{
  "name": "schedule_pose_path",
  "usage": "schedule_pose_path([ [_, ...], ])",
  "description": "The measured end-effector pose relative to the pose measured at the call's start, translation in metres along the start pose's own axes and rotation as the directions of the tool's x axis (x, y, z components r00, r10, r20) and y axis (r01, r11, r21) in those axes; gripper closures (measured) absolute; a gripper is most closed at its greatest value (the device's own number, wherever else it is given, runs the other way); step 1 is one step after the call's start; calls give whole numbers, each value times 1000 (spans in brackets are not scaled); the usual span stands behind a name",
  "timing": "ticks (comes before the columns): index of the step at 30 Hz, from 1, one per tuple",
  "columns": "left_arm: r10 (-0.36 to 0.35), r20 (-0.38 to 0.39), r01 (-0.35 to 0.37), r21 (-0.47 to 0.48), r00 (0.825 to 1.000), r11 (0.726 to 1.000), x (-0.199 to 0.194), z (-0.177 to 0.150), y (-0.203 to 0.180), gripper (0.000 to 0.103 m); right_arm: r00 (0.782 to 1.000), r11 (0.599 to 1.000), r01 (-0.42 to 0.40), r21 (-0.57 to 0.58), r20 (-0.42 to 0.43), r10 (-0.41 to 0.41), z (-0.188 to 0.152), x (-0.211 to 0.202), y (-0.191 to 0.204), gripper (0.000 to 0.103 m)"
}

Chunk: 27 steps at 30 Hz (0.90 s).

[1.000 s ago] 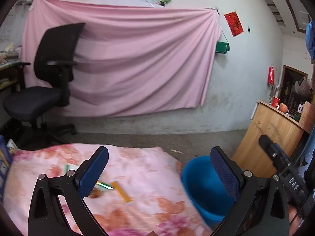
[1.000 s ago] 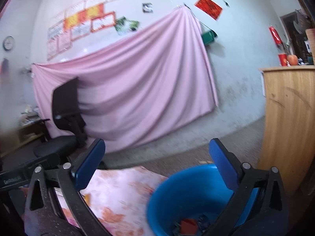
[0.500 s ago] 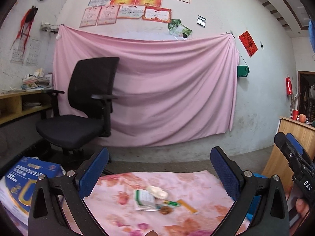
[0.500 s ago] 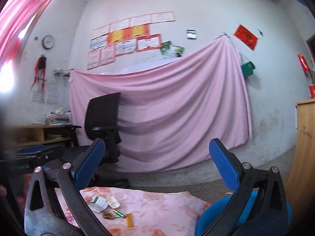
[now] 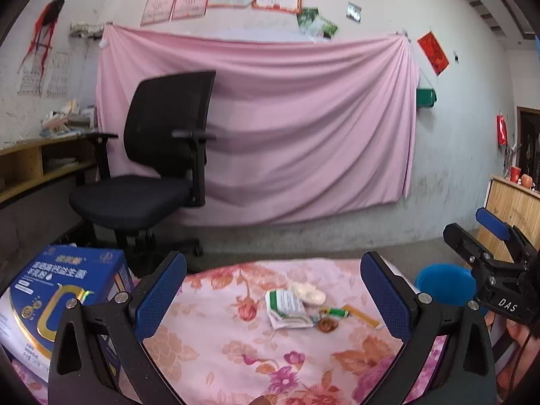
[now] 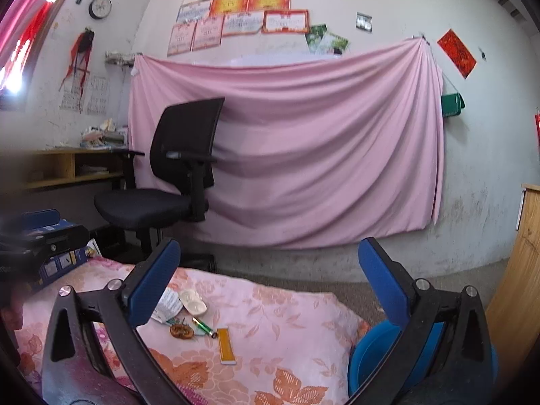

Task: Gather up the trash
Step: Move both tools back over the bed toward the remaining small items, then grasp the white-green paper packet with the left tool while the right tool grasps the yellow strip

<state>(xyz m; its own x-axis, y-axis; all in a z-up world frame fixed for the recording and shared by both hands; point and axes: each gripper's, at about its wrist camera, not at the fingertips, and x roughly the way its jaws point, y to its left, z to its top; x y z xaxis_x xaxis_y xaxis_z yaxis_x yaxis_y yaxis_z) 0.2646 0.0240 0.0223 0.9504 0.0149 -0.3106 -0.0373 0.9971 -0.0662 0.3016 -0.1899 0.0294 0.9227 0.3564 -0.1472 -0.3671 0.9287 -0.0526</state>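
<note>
Several bits of trash lie together on the pink floral cloth: a crumpled green-and-white wrapper, a white oval piece, a green lighter, a brown round scrap and a yellow strip. My left gripper is open above the cloth, short of the pile. My right gripper is open too, empty, to the pile's right; it shows in the left wrist view. A blue bin stands off the cloth's right edge.
A blue-and-gold box stands at the cloth's left. A black office chair is behind, before a pink sheet on the wall. A wooden cabinet is at the right, a shelf at the left.
Both grippers have swung left and tilted up, away from the blue bin toward the trash pile. Both stay open and empty throughout.
</note>
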Motion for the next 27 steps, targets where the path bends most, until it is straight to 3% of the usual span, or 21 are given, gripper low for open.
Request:
schedule_pose_path([
  [8,-7,-179,6,-3,984,1000,44,-15,11,2,989,1000,0,21,-147,3,-13,27,-3,0],
  [13,-43,-319,25,-61,947,998,73,-25,17,3,961,997,1,72,-277,19,-24,48,-12,0],
  [15,-47,-362,21,-74,931,997,81,-29,18,10,947,996,-12,92,-318,40,-27,54,-14,0],
  [18,-89,-435,48,-105,896,993,97,-36,21,28,911,992,-41,123,-403,87,-35,69,-17,10],
  [22,-155,-493,89,-155,856,984,112,-41,23,37,870,989,-66,134,-477,122,-43,79,-14,21],
  [27,-193,-522,103,-198,831,975,126,-41,23,48,811,986,-106,125,-564,159,-53,94,-6,37],
])
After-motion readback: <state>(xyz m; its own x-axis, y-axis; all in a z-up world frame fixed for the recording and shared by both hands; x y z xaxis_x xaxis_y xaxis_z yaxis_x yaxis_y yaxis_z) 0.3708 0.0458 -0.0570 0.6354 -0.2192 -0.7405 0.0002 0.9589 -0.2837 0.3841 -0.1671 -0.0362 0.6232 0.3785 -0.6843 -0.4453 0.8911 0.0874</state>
